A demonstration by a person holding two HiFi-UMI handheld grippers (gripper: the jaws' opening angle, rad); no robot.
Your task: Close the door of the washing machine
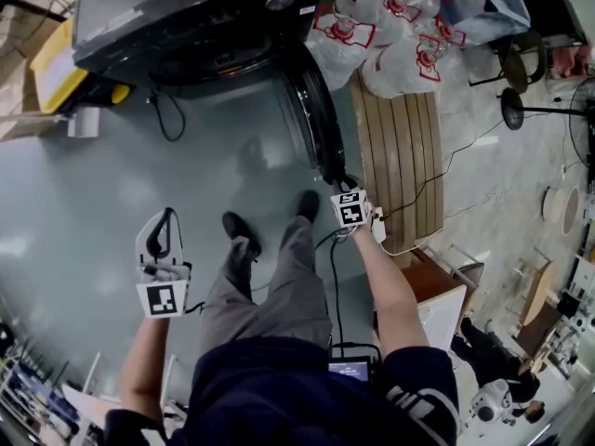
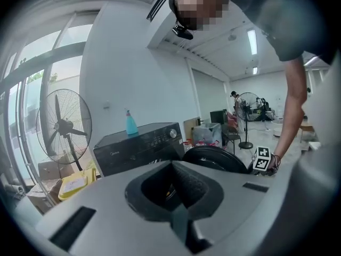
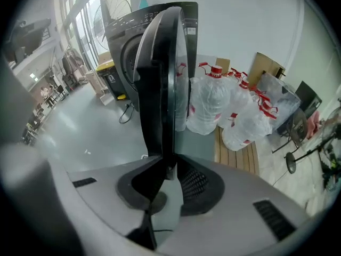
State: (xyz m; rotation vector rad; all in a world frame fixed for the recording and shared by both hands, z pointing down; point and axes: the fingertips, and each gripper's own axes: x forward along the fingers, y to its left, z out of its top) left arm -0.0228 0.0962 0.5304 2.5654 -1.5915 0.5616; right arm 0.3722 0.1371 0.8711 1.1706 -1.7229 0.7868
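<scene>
The dark washing machine (image 1: 186, 17) stands at the top of the head view. Its round door (image 1: 316, 110) is swung out toward me, almost edge-on. My right gripper (image 1: 342, 184) is shut on the door's free edge. In the right gripper view the door rim (image 3: 162, 89) rises upright from between the jaws of the right gripper (image 3: 166, 167), with the machine (image 3: 128, 31) behind it. My left gripper (image 1: 167, 217) hangs over the bare floor at the left, fingers together, holding nothing. From the left gripper view the machine (image 2: 138, 145) and the open door (image 2: 216, 158) lie ahead.
Bagged water bottles (image 1: 390, 35) and a wooden pallet (image 1: 400, 156) sit right of the door. A cable (image 1: 167, 119) trails on the floor under the machine. A yellow bin (image 1: 56, 63) and a standing fan (image 2: 61, 127) are at its left. My feet (image 1: 242, 230) stand before the door.
</scene>
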